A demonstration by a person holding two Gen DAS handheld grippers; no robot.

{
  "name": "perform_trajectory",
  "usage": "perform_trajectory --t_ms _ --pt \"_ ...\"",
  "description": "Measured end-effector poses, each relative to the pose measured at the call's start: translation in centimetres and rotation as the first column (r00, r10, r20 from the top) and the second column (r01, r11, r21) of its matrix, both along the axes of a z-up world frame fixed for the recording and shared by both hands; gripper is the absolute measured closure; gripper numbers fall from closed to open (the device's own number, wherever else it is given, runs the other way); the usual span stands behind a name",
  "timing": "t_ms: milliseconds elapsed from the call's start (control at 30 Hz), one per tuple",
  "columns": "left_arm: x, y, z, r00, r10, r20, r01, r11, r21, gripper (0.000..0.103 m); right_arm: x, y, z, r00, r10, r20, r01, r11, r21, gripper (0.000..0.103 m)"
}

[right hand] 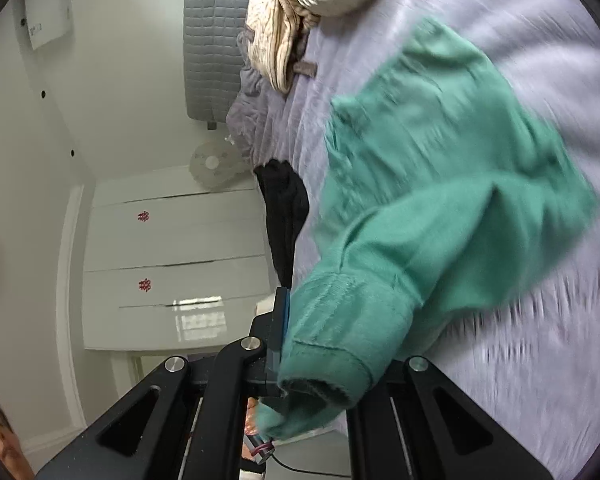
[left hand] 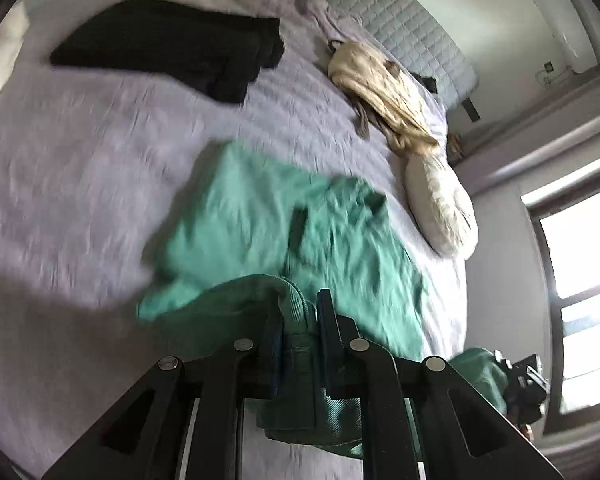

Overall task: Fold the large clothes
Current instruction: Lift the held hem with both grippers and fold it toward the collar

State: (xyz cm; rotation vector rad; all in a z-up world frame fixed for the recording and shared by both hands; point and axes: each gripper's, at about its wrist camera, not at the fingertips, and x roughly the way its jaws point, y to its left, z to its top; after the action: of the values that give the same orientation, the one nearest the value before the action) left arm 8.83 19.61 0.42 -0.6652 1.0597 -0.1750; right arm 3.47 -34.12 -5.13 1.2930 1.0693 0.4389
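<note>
Green fabric fills the foreground of both wrist views: the left gripper (left hand: 300, 312) pinches a ribbed edge of a green sweatshirt (left hand: 260, 216) between its closed fingers, and the right gripper (right hand: 320, 340) is clamped on a ribbed cuff of the same garment. Most of the sweatshirt lies rumpled on a lavender bedspread (left hand: 80, 168), its held edges lifted off the bed — both pictures are motion-blurred. Beyond it, a black garment (left hand: 172, 52) lies flat and looks already folded, while a cream knit garment (left hand: 380, 88) sits heaped near a pale pillow (left hand: 444, 208). Judging by this, the folding seems early: the sweatshirt shows no neat folds yet.
</note>
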Motion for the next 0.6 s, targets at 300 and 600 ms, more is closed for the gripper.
perform_trajectory --t_ms 300,600 --pt "12.4 -1.1 -5.3 0.997 -0.036 -0.071 0.047 0.986 0.162 0.086 11.1 -2.9 -4.3 0.994 -0.067 -0.084 0.054 0.988 -0.146 0.095" --pt "16.5 -2.0 -9.8 0.983 -0.047 -0.178 0.096 0.957 0.274 0.067 15.9 -3.4 -10.1 0.967 -0.126 -0.220 0.075 0.972 -0.224 0.077"
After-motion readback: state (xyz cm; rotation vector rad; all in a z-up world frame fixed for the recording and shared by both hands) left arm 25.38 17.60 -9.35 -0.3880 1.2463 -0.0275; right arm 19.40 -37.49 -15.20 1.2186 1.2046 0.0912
